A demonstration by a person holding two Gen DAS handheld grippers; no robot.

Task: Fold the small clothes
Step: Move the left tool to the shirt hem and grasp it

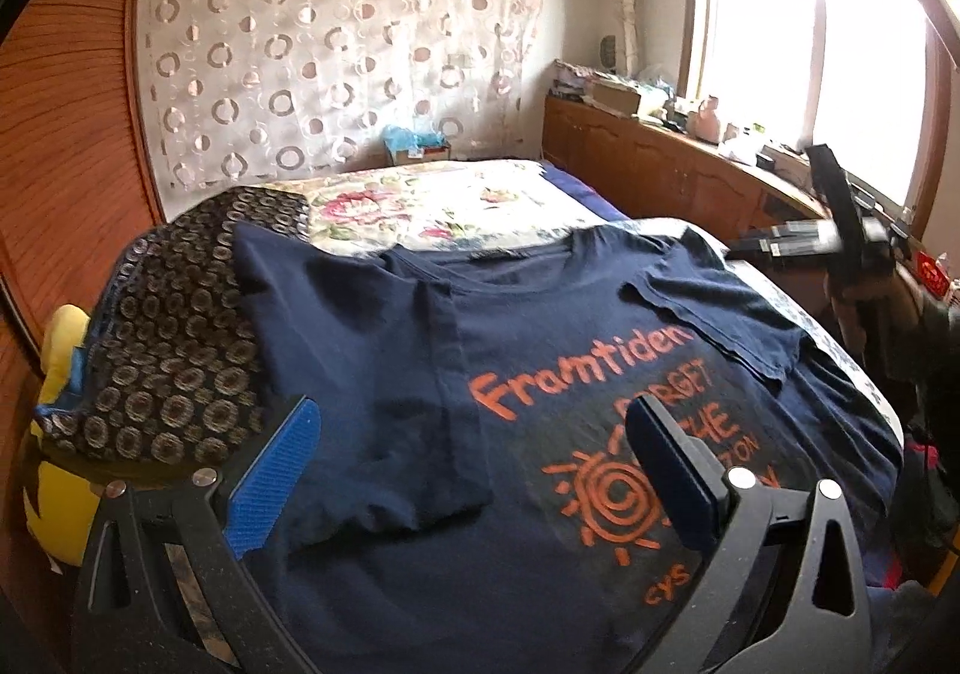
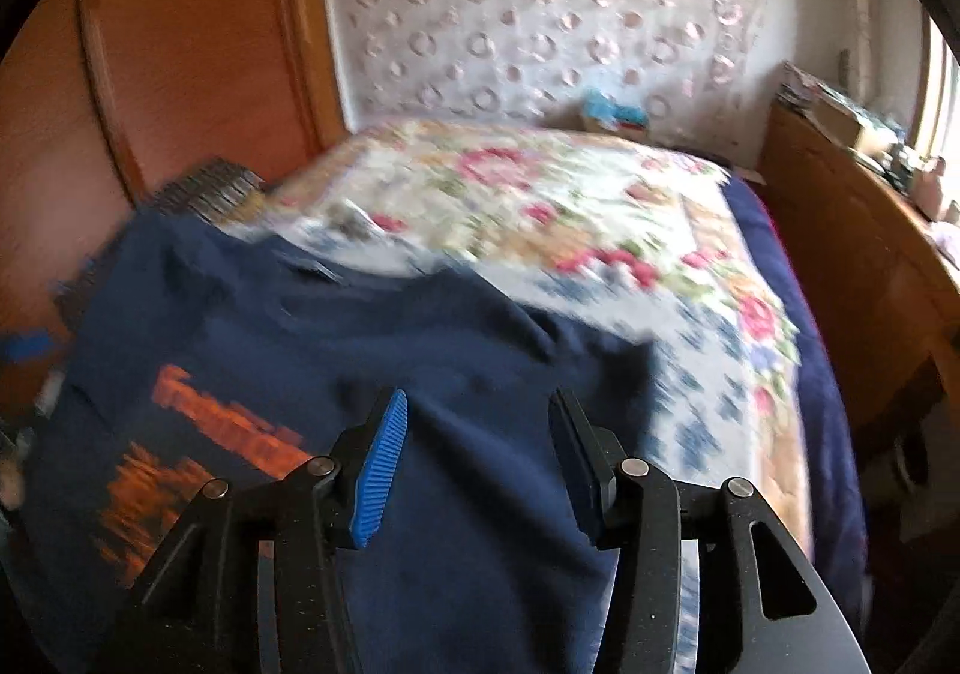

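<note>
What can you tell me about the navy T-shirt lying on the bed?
The navy T-shirt looks like soft cotton knit, printed in orange with "Framtiden" and a spiral sun. It lies front up on the floral bedspread, collar toward the far wall, both short sleeves folded inward over the chest. Neither hand-held gripper grips it.

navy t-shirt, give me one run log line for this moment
navy t-shirt: flat on bed, both sleeves folded in | left gripper: open, empty | right gripper: open, empty | next: probably fold body
</note>
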